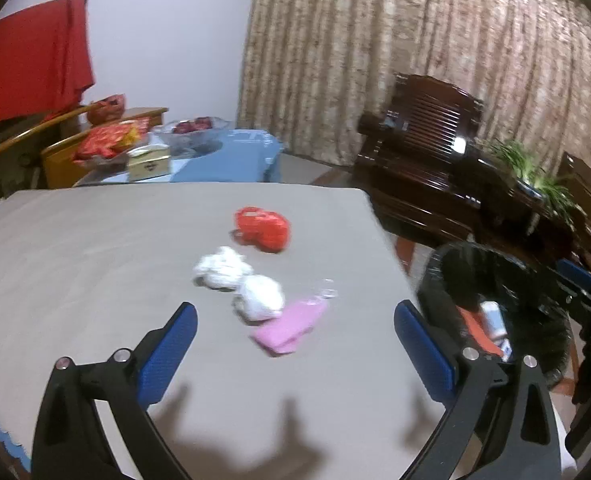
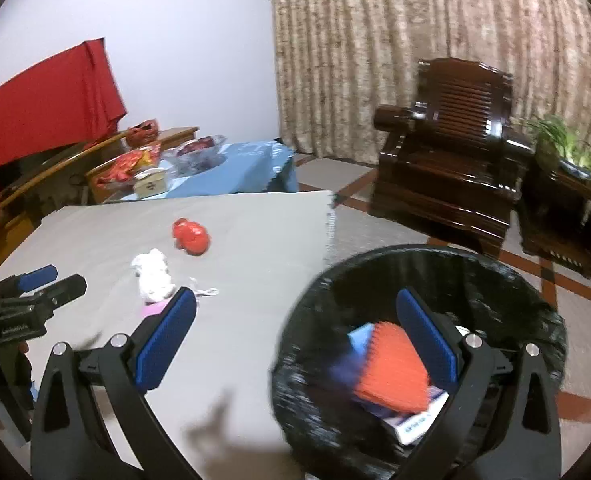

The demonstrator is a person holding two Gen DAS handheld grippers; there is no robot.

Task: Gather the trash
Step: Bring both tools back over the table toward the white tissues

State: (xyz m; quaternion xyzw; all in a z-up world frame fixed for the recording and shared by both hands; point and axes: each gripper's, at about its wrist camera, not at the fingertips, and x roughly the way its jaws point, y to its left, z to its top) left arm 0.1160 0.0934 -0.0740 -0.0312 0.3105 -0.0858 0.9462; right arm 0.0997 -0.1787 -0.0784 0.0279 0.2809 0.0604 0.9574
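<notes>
- Trash lies loose on the grey table (image 1: 75, 260) in the left wrist view: a red crumpled wrapper (image 1: 261, 230) farthest, two white paper wads (image 1: 221, 266) nearer, and a pink flat piece (image 1: 289, 328) nearest, touching the second wad.
- Same view: the left gripper (image 1: 295, 344) hangs over the near table with its jaws spread wide and nothing between them; the black bin (image 1: 495, 320) stands off the table's right edge, already holding some items.
- Right wrist view: the right gripper (image 2: 295, 336) is wide and empty, its right finger over the bin (image 2: 415, 360), where an orange piece (image 2: 391, 368) and a blue-and-white pack lie.
- Judged step: between drops, going for the next piece.
- The next move calls for closing the left jaws on the pink piece or the near wad.
</notes>
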